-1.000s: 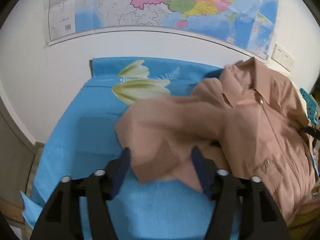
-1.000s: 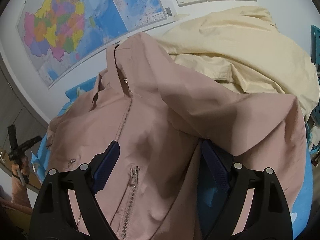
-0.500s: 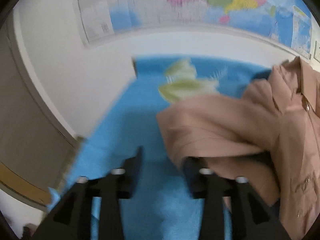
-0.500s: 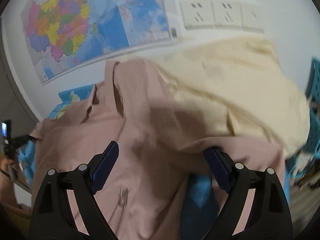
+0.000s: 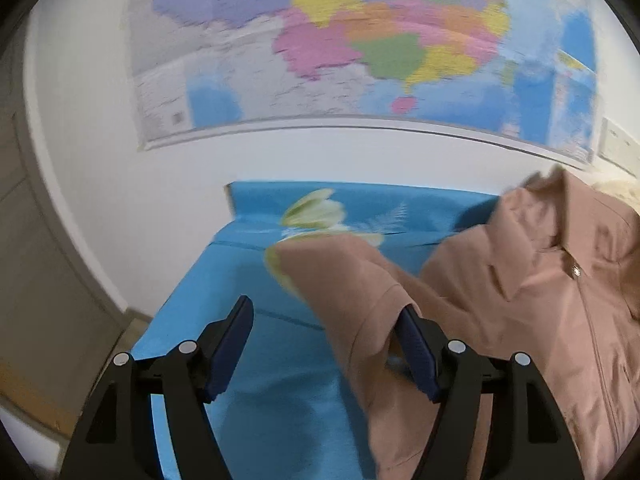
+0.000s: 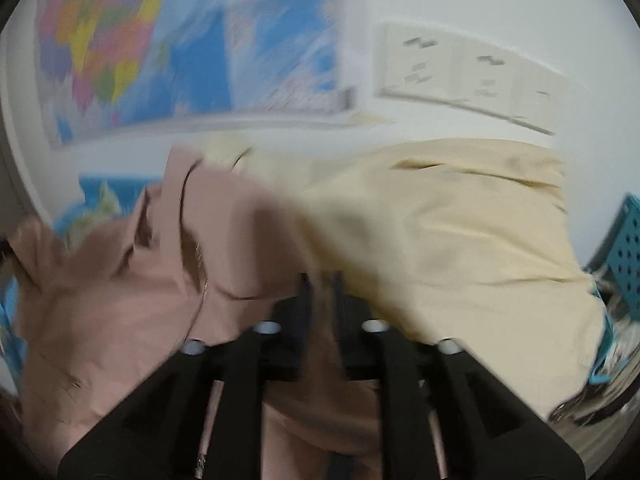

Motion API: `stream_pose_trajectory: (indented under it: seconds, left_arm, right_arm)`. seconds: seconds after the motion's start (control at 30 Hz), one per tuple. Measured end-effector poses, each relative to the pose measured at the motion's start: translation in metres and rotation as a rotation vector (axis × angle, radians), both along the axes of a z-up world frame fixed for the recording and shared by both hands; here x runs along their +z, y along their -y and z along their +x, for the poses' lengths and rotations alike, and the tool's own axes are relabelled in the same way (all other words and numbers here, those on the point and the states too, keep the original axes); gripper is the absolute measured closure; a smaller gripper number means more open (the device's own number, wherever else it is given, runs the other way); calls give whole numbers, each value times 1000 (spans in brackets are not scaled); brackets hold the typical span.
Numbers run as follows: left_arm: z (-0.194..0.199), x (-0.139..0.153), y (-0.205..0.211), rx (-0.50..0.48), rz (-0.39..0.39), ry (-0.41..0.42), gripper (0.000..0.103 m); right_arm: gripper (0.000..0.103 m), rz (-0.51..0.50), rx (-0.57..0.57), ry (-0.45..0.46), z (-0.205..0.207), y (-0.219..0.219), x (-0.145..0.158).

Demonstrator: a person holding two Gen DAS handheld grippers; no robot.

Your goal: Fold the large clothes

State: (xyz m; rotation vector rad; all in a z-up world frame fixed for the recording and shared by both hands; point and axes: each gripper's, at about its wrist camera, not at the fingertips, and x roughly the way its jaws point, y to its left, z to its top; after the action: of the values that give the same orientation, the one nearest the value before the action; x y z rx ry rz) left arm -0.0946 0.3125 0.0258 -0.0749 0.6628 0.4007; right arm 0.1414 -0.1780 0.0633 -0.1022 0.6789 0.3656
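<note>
A pink zip jacket [image 5: 540, 320] lies on a blue flowered sheet [image 5: 260, 400], collar toward the wall. Its sleeve [image 5: 352, 292] runs down between the fingers of my left gripper [image 5: 326, 344], against the right finger. That gripper's jaws are opening and stand wide, with no pad pressing the cloth. In the right wrist view the same jacket [image 6: 140, 300] fills the left half. My right gripper [image 6: 321, 292] is closing, its jaws nearly together with a fold of pink cloth pinched between them. The picture is blurred.
A cream garment [image 6: 440, 240] is heaped right of the jacket against the wall. A teal perforated basket [image 6: 628, 240] stands at the far right. A wall map [image 5: 360, 40] and sockets [image 6: 460, 72] are behind the bed. A grey panel [image 5: 40, 280] borders the bed's left side.
The right jaws went from wide apart to nearly together on the pink cloth. The left gripper rose and swung left; its jaws narrowed, then widened again beside the sleeve.
</note>
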Motion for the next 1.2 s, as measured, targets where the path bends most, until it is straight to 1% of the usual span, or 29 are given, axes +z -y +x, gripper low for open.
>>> stream_pose_trajectory:
  seconds: [0.03,0.07,0.1,0.13,0.17,0.2,0.23,0.27,0.3,0.37,0.43,0.5,0.53,0.57,0.6,0.63,0.67,0.7,0.73,0.77,0.83,0.87,0.93,0.97,1.0,1.03,1.07,1.13,1.2]
  left_arm:
    - [-5,-2,-8,34,-4,-9,34]
    - [-7,-3,-12,43,-3,-13,34]
    - [-12,-4,-16,49,-4,-13,34]
    - [-18,-5,-20,47,-14,-4,34]
    - [-25,-5,-23,33,-36,19,34]
    - [-31,-5,-24,14,-58,44,34]
    - [-39,-5,-26,-17,-100,93,34]
    - [-42,-5,-27,-22,-127,115,34]
    - [-45,-6,-27,-24,-153,129,34]
    - [-45,-6,-18,-37,-138,139,34]
    - [-42,-2,-4,-60,-100,143,34]
    - [-41,9,12,-123,-97,185,34]
    - [-41,14,17,-148,-96,213,34]
    - [-43,19,23,-173,-95,240,34]
    - [-44,25,29,-199,-93,267,33]
    - [-46,32,37,-235,-89,293,33]
    - [-46,35,43,-258,-84,302,32]
    - [-45,40,50,-283,-76,310,30]
    - [-43,43,60,-320,-73,314,29]
    - [-40,44,67,-354,-83,312,29]
    - [-29,43,91,-457,-114,298,28]
    - [-24,41,104,-507,-122,288,28]
    - [-10,36,132,-601,-131,262,28]
    - [-4,33,142,-641,-147,251,28]
    - [2,30,154,-696,-179,235,28]
    - [12,24,171,-775,-241,210,28]
    - [17,19,181,-825,-280,192,28]
    - [28,6,211,-953,-370,138,28]
    - [33,-8,237,-1064,-430,75,28]
  right_arm:
    - [43,17,-14,11,-8,15,5]
    - [36,22,-28,28,-16,27,8]
    - [36,22,-35,34,-23,35,9]
    - [34,21,-42,30,-30,44,10]
    - [24,29,-48,10,-38,56,8]
    - [20,35,-53,-9,-45,64,4]
    - [16,30,-57,-26,-51,70,-2]
    - [11,7,-57,-53,-58,75,-11]
    - [11,-22,-59,-74,-64,77,-20]
    - [9,-76,-86,-130,-72,85,-43]
    - [9,-87,-119,-192,-73,96,-65]
    - [9,-46,-127,-270,-73,108,-85]
    - [13,-10,-125,-310,-74,114,-95]
    - [33,14,-122,-332,-74,117,-100]
    - [47,61,-100,-364,-76,121,-105]
    - [73,103,-78,-381,-78,125,-106]
    - [92,118,-74,-381,-81,128,-104]
    - [96,153,-61,-383,-84,133,-97]
    - [96,202,-45,-372,-89,139,-86]
    - [96,228,-33,-352,-94,143,-75]
    - [97,296,37,-285,-112,144,-37]
    - [98,311,65,-257,-120,142,-22]
    - [98,349,161,-202,-143,131,16]
    - [98,351,191,-185,-150,125,28]
    - [98,351,237,-169,-159,114,42]
    - [98,356,282,-162,-167,103,51]
    - [98,362,308,-161,-172,93,56]
    - [98,389,366,-180,-177,71,58]
    - [98,403,409,-207,-176,50,53]
